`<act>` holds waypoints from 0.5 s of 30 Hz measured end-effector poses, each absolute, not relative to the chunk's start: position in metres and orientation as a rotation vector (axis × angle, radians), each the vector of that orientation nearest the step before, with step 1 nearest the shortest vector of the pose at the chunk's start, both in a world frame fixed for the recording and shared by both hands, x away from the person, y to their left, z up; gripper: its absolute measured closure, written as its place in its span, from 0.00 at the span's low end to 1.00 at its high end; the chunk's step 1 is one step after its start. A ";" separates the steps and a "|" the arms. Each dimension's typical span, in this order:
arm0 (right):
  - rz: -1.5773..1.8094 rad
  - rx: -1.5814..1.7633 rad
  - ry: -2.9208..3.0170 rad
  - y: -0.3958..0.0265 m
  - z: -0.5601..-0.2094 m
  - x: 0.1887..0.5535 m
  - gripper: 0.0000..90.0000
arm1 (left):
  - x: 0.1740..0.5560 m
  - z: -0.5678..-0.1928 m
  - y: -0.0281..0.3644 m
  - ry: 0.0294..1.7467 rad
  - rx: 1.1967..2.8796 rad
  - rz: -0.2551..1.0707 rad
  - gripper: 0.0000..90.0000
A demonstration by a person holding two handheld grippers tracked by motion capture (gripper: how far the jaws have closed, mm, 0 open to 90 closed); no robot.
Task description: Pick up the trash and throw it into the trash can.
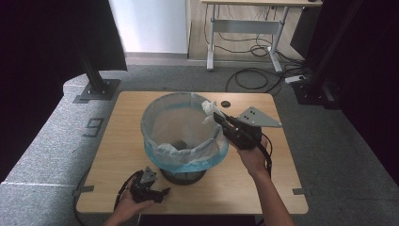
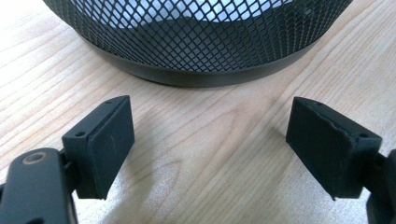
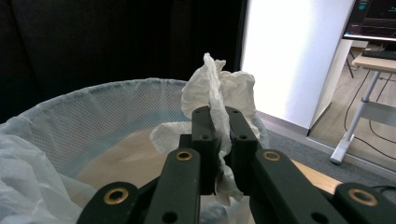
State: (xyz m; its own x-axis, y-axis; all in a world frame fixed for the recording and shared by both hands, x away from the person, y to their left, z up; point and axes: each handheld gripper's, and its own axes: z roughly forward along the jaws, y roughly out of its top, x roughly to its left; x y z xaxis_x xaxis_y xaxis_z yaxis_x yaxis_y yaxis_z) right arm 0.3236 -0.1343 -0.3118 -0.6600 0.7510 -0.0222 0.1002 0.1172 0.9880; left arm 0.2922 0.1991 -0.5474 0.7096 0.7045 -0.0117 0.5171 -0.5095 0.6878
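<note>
A black mesh bin [image 1: 184, 175] lined with a pale blue bag [image 1: 186, 125] stands mid-table. My right gripper [image 1: 217, 116] is shut on a crumpled white tissue [image 1: 208, 108], holding it at the bin's right rim. In the right gripper view the tissue [image 3: 218, 88] sticks up between the closed jaws of the right gripper [image 3: 219, 122], with the bag's rim [image 3: 84, 100] just beyond. My left gripper [image 1: 162, 192] rests low on the table at the front left of the bin. In the left gripper view the left gripper [image 2: 210, 140] is open over bare wood, facing the bin's base [image 2: 201, 70].
A small dark round object [image 1: 226, 102] lies on the wooden table [image 1: 122, 136] behind the bin. Something dark sits at the bottom of the bag [image 1: 179, 142]. Around the table there is grey carpet, with black stands, cables and a desk frame [image 1: 244, 28] farther back.
</note>
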 end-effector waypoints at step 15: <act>1.580 0.803 1.912 -0.111 -0.314 0.335 0.93 | 0.292 -0.547 0.199 0.924 2.229 0.353 0.17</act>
State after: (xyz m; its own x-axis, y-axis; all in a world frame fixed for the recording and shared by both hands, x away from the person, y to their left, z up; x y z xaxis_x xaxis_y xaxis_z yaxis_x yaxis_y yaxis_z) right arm 0.3348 -0.1112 -0.3140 -0.6838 0.7292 -0.0264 0.1114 0.1401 0.9838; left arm 0.2922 0.1991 -0.5474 0.7098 0.7043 -0.0117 0.5170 -0.5096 0.6877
